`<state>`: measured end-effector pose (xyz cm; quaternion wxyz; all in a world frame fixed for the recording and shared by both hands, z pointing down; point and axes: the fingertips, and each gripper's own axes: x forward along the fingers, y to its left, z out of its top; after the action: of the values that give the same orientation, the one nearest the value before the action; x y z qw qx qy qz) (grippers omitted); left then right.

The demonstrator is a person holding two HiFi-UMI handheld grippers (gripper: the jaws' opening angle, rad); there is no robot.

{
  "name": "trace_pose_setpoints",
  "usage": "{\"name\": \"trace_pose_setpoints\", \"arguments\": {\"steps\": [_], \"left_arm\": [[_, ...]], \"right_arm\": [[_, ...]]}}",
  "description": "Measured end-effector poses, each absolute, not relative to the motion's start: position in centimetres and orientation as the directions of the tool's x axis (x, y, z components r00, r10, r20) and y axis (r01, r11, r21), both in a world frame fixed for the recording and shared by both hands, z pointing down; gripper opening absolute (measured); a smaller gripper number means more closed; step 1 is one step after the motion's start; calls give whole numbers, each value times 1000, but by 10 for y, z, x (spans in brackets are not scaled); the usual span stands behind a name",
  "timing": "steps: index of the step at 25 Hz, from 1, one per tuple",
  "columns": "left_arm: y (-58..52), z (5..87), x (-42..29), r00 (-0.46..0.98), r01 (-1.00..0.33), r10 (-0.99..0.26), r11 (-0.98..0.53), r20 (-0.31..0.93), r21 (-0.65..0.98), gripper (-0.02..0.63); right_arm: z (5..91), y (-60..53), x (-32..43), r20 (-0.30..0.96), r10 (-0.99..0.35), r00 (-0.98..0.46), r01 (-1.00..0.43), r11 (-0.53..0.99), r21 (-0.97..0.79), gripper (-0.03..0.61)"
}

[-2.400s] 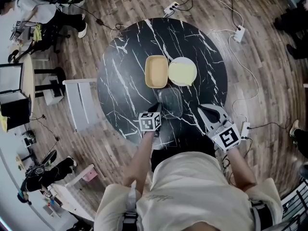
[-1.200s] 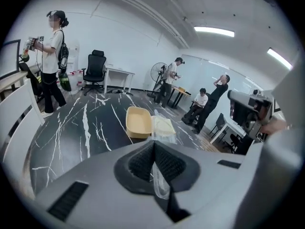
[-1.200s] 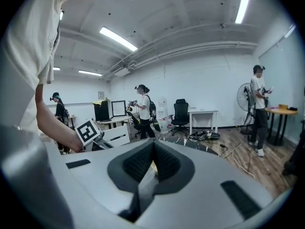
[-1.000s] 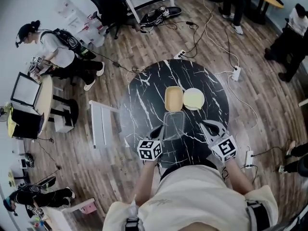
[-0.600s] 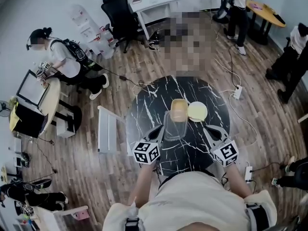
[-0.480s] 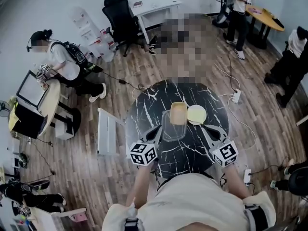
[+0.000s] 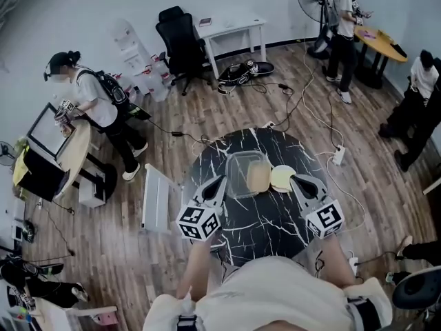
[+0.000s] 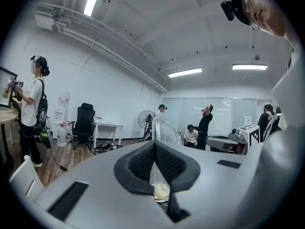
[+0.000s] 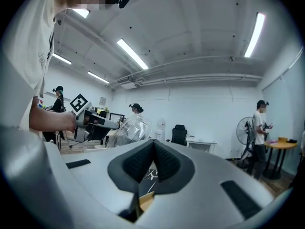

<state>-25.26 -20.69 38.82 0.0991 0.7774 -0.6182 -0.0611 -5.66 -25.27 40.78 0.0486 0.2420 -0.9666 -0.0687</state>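
Clear rounded tub — rim pinched in left gripper; right gripper fingers closed, empty.

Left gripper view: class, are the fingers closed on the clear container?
Yes, the left gripper has its fingers pinched on the edge of the clear container, which rises above them.

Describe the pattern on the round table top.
The table top is black with white marble-like veins, clearest in the head view.
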Motion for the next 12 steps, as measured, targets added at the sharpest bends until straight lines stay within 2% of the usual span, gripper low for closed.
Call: {"name": "trace_pose_setpoints", "arguments": {"steps": [8,12], "left_arm": [[-209,353,-270,198,-960,-979,-205,-52,191,18],[-208,336,-277,186,-963,-979,-199,-83,181,18]], "right_arm": [[370,-266,-49,-48,-457,-888,-458,889,7,6],[364,-278,-41,-46,-483,-874,-484,875,14,6]]}}
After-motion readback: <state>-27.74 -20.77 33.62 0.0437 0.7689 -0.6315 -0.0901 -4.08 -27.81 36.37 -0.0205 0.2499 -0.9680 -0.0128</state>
